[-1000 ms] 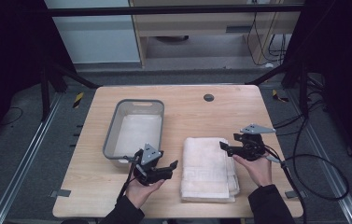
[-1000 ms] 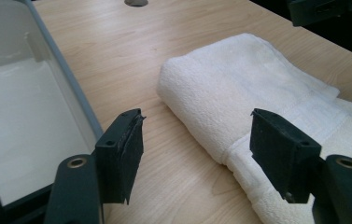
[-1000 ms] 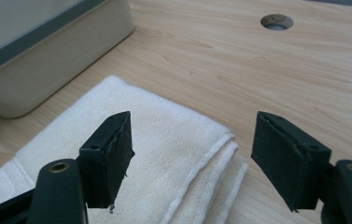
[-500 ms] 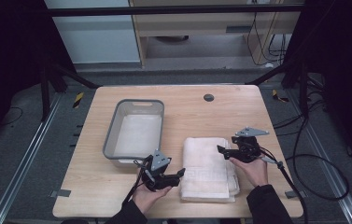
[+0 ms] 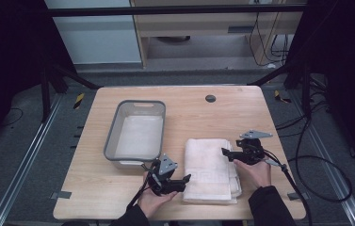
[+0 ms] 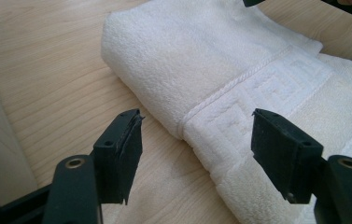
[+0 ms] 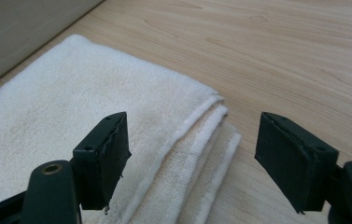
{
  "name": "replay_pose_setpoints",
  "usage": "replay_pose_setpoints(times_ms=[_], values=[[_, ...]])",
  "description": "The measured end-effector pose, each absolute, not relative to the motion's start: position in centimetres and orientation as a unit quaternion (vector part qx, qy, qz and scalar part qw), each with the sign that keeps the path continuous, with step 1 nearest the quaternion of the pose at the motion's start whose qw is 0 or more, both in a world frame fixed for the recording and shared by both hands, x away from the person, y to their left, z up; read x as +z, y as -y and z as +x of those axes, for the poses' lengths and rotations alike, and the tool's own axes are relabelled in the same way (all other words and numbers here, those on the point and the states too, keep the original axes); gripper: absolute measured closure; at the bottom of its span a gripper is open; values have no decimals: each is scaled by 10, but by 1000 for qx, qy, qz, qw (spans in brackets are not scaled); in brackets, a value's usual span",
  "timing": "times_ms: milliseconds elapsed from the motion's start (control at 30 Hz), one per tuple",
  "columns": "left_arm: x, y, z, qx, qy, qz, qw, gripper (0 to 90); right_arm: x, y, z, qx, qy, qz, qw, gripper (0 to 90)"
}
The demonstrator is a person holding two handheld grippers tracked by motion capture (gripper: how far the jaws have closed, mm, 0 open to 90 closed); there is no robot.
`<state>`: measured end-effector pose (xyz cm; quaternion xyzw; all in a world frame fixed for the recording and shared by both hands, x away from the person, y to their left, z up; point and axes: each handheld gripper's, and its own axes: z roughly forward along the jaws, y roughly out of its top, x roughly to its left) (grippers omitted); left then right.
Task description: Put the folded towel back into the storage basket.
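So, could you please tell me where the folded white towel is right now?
In the high view, the folded white towel lies on the table's near right part, just right of the grey bin, between the left gripper and the right gripper.

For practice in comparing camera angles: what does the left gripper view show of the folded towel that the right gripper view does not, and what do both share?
Left gripper view: the towel shows its woven key-pattern band and a corded stripe, with the left tool open over the folded edge.

Right gripper view: the stacked layers at the towel's corner and a grey bin wall, the right tool open.

Both: white terry towel on the wooden table.
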<state>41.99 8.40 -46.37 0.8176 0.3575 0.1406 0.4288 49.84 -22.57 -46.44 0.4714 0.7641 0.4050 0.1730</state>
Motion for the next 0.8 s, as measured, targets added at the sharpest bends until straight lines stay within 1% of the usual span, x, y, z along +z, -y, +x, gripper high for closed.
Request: replay_pose_setpoints(times_ms=[333, 800], values=[[-473, -78, 420, 131, -355, 825, 420, 325, -470, 223, 500, 399, -770, 468, 170, 257], [-489, -68, 422, 113, -357, 834, 404, 309, -484, 221, 504, 401, -767, 481, 141, 254]])
